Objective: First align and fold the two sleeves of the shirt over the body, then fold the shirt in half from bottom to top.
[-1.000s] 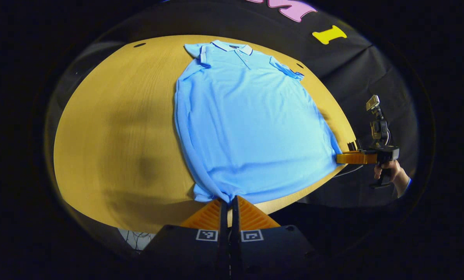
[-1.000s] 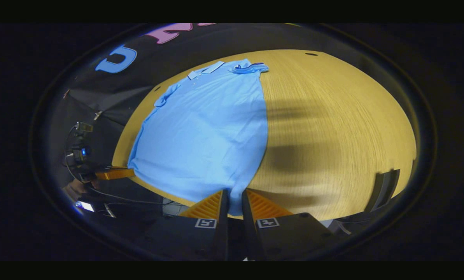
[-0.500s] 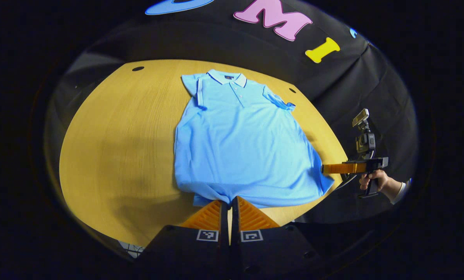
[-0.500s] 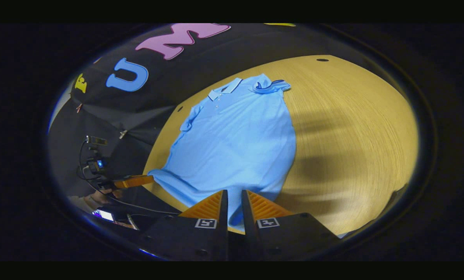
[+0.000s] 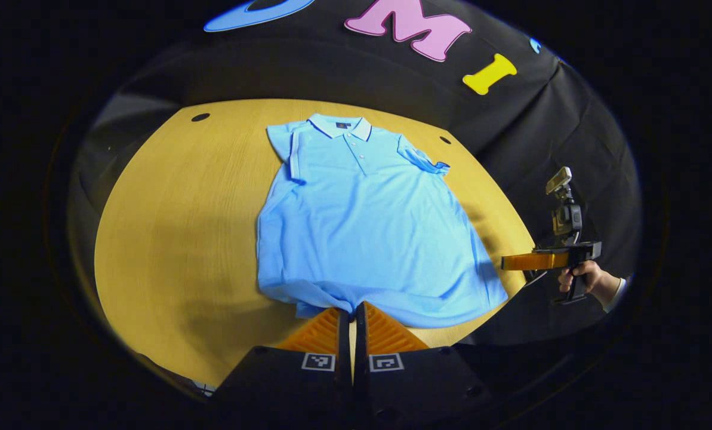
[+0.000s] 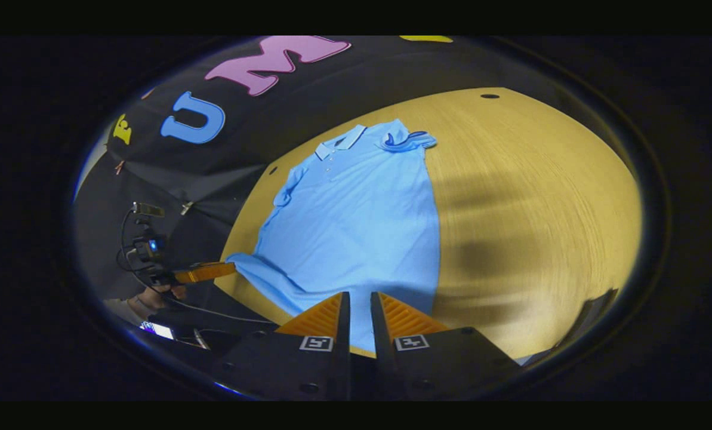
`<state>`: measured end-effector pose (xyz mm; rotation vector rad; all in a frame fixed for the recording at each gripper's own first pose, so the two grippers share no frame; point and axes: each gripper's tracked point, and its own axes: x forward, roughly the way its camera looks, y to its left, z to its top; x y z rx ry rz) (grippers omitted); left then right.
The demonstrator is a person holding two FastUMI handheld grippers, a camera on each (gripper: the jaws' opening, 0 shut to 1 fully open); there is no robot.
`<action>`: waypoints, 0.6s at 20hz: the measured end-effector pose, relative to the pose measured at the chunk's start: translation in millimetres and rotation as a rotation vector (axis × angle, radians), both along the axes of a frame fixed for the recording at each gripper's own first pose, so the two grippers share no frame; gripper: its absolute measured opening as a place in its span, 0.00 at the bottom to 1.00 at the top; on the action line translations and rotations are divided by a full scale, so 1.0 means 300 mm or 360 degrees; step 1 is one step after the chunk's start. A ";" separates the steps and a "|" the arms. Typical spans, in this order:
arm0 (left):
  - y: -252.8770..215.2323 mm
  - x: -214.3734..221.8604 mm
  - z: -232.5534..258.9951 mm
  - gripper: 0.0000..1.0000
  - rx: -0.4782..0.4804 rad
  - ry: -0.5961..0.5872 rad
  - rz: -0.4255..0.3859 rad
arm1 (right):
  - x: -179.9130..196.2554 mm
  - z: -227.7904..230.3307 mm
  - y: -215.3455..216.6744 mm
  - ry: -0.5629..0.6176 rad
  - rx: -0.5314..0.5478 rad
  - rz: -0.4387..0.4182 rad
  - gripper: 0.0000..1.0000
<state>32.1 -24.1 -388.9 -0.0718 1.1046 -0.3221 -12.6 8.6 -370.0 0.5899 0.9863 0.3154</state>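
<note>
On the wooden surface the blue shirt lies flat, both bottom corners pinched by the left hand-held gripper and right hand-held gripper.

The shirt hem corner is hidden between the left hand-held gripper fingers.

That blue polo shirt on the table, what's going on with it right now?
A person holds a gripper in each hand and pinches the hem of the light blue polo shirt, which lies face up on the wooden table. The left gripper and right gripper each clamp a bottom corner. Both sleeves look folded in; the bottom-to-top fold is not yet done.
</note>
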 end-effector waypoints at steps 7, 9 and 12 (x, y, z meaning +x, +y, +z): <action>0.040 -0.057 -0.026 0.06 0.0017 0.0058 0.0035 | -0.183 -0.066 -0.043 0.0160 -0.0083 0.0031 0.74; 0.040 -0.058 -0.025 0.06 0.0026 0.0058 0.0030 | -0.233 -0.089 -0.039 0.0235 -0.0093 0.0059 0.75; 0.033 -0.052 -0.025 0.06 0.0028 0.0055 0.0022 | -0.241 -0.105 -0.022 0.0296 -0.0030 -0.0008 0.84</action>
